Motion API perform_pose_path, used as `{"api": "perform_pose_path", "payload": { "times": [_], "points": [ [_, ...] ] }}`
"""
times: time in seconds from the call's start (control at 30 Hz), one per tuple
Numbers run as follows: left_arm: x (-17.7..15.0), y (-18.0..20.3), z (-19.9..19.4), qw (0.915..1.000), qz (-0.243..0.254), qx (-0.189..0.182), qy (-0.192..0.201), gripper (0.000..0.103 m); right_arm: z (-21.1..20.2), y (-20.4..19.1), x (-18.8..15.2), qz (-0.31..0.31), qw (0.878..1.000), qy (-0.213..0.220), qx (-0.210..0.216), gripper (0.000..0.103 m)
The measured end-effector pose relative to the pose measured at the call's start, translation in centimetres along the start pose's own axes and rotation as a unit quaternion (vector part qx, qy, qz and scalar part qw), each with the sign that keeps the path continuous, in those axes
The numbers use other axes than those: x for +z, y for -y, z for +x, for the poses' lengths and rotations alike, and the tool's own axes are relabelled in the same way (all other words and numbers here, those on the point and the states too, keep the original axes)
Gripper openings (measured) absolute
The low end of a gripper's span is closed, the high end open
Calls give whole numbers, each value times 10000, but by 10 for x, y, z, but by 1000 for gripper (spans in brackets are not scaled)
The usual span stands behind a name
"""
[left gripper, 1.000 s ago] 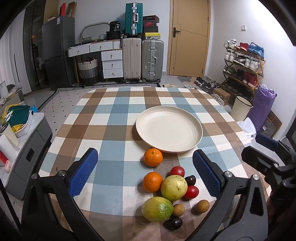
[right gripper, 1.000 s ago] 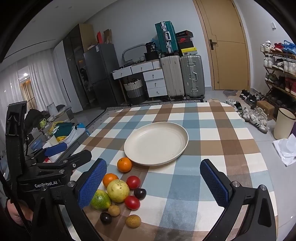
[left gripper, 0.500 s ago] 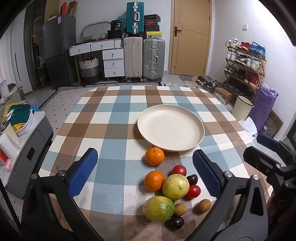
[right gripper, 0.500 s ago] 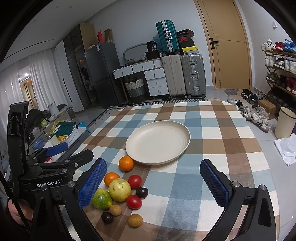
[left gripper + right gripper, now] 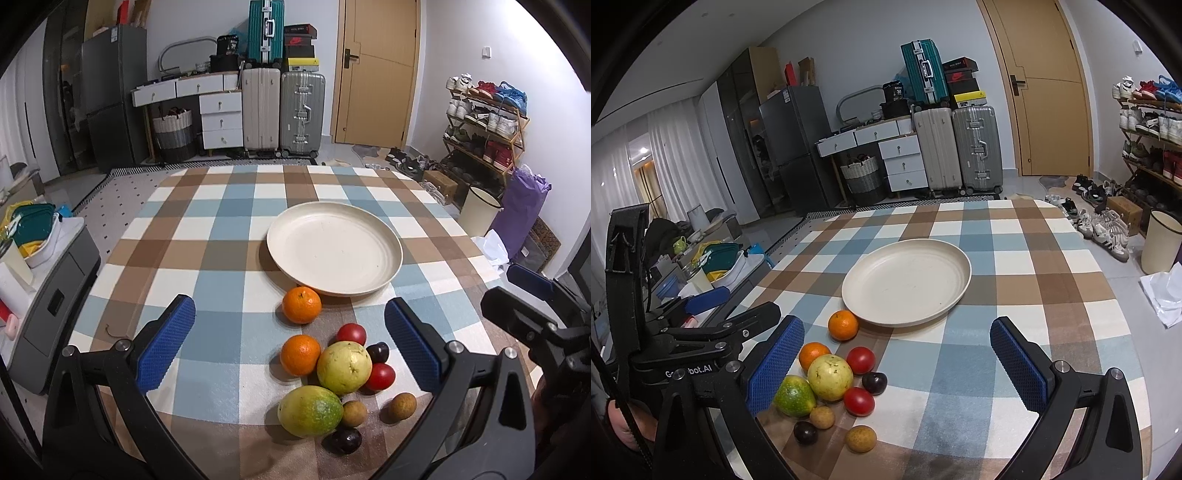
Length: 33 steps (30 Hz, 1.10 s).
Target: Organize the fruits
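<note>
The left gripper (image 5: 290, 341) hangs above the near part of the worktop (image 5: 207, 229) with its jaws spread wide and nothing between them; neither blue pad (image 5: 166, 343) touches any fruit. The right gripper (image 5: 892, 365) is likewise wide open and holds nothing, its left pad (image 5: 775, 369) standing just beside the green mango (image 5: 794, 396) in that view, though whether it is level with the fruit or above it cannot be told.

Between and just ahead of the left jaws lies the fruit cluster: a yellow guava (image 5: 344, 367) in the middle, touching an orange (image 5: 300, 355) on its left, a red tomato (image 5: 351, 333) beyond it, a dark plum (image 5: 378, 352) and a second tomato (image 5: 380, 376) on its right. Nearer the camera sit the mango, two brown longans (image 5: 354, 413) (image 5: 402, 406) and another dark plum (image 5: 346, 440). A second orange (image 5: 301, 305) lies apart, ahead of the cluster, just beside the near rim of the cream plate (image 5: 384, 280), which holds nothing.

Left of the left jaws the checked cloth is bare out to the worktop's left edge; right of the right jaws the cloth is bare to the right edge, beyond which the floor drops away. Past the plate, open cloth runs to the far edge.
</note>
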<state>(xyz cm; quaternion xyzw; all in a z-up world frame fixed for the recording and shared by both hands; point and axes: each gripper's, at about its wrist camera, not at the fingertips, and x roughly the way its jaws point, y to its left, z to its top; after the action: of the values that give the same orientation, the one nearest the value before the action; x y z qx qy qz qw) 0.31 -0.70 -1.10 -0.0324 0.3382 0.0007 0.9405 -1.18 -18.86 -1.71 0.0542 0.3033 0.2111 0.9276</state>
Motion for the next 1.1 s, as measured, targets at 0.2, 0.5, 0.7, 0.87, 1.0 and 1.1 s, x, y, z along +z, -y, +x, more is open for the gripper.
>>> {"api": "perform_pose_path", "payload": {
  "times": [0.2,0.5,0.7,0.87,1.0,1.1],
  "points": [
    [-4,-5,7,9998,108,-3,-189,102,2,0,-3,17,10000,-11,21,103],
    [-17,-19,19,9993,25,-266,-257,102,8,4,-7,62,9999,-100,69,103],
    [-34,-25,28,9954,-306,-676,-608,102,12,2,-9,36,9998,-168,80,103],
    [-47,-30,37,9927,-385,-814,-798,102,16,2,-10,53,9997,-227,63,103],
    [-54,-33,45,9900,-500,-924,-944,102,18,0,-11,40,9996,-254,83,103],
    [-58,-32,52,9871,-522,-1085,-1051,102,20,0,-11,23,9996,-271,91,103]
  ]
}}
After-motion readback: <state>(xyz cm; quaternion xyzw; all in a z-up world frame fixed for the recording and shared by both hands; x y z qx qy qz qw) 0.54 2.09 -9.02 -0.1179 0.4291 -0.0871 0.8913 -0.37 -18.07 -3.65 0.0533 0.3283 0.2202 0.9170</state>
